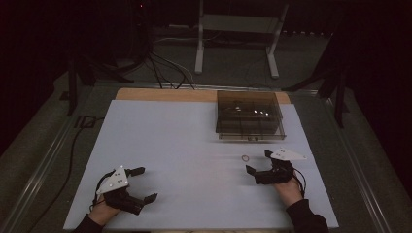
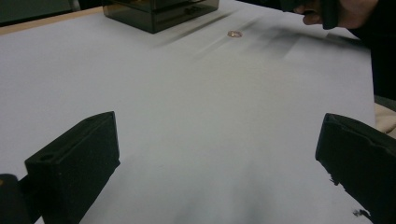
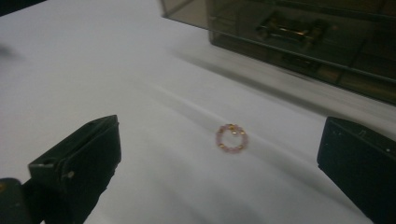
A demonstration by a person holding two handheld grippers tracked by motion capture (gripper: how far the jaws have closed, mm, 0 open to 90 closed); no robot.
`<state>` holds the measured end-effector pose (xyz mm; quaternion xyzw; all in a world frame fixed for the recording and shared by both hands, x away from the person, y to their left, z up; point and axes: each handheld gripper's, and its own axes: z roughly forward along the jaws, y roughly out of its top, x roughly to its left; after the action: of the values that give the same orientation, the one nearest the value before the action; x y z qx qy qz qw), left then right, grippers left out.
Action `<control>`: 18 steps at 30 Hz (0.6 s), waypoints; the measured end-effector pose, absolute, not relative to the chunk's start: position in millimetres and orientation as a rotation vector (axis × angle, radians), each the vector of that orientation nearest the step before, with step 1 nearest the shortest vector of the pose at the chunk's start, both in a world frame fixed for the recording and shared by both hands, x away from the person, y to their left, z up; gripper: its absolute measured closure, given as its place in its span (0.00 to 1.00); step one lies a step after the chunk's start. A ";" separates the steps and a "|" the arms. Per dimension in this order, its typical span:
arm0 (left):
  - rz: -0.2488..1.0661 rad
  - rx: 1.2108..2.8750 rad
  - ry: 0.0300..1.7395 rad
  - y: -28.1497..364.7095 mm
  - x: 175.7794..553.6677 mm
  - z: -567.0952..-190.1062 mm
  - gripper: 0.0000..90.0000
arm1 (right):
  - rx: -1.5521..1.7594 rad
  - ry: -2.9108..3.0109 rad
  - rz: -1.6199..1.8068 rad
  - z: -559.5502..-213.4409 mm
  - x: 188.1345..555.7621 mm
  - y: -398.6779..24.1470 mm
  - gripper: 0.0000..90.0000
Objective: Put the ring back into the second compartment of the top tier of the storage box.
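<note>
Both jaws of the right gripper [image 3: 219, 163] gape around the bead ring [image 3: 231, 138]; tiny, flat, might skid away. Left gripper [image 2: 219, 158] gapes too, idle.

1. Box [image 1: 249, 115] sits at the far right of the bench [image 1: 170, 145].
2. Bead ring [image 1: 245, 158] lies on the bench just in front of the box.
3. Right gripper [image 1: 258, 162] is just behind the ring on the near side; left gripper [image 1: 144, 184] is near-left, well apart.

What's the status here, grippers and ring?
Left gripper open, idle. Right gripper open, aimed at bead ring, not touching. Ring flat on table, short of box. Nothing between.
</note>
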<state>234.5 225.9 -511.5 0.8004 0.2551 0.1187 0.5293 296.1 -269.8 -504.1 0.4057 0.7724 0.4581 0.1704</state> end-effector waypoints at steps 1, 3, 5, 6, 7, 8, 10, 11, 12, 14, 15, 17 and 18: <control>0.283 1.912 0.611 225.8 234.5 -511.6 0.01 | 1.166 2.190 1.294 -504.3 297.4 -270.3 0.01; 0.284 1.907 0.610 225.9 234.5 -511.1 0.01 | 1.204 2.182 1.285 -505.9 302.1 -271.6 0.01; 0.285 1.910 0.610 226.0 234.5 -511.3 0.01 | 1.224 2.188 1.271 -506.8 304.6 -271.4 0.01; 0.284 1.909 0.610 226.1 234.5 -511.4 0.01 | 1.232 2.188 1.259 -507.3 306.0 -271.2 0.01; 0.284 1.909 0.610 226.1 234.5 -511.4 0.01 | 1.244 2.187 1.254 -507.8 307.3 -271.0 0.01; 0.286 1.909 0.610 226.0 234.5 -511.3 0.01 | 1.258 2.190 1.252 -508.4 309.0 -270.6 0.01; 0.284 1.909 0.610 226.0 234.6 -511.4 0.01 | 1.271 2.191 1.233 -509.3 311.0 -269.6 0.01; 0.285 1.911 0.610 226.0 234.6 -511.5 0.01 | 1.278 2.193 1.227 -509.8 312.3 -269.0 0.01; 0.285 1.911 0.610 226.0 234.6 -511.4 0.01 | 1.283 2.195 1.217 -510.3 313.4 -268.4 0.01; 0.284 1.909 0.610 226.0 234.5 -511.3 0.01 | 1.283 2.198 1.211 -511.0 314.6 -267.6 0.01; 0.276 1.908 0.612 226.1 234.8 -511.8 0.01 | 1.284 2.220 1.195 -512.5 317.2 -265.6 0.07; 0.276 1.910 0.611 226.2 234.5 -511.8 0.01 | 1.282 2.233 1.181 -514.0 319.3 -263.7 0.07; 0.276 1.910 0.611 226.2 234.5 -511.8 0.01 | 1.284 2.236 1.171 -514.7 320.4 -262.7 0.07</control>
<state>234.5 226.2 -511.8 0.8000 0.2560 0.1155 0.5302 320.4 -262.7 -514.7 0.4480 0.7801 0.4085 0.1544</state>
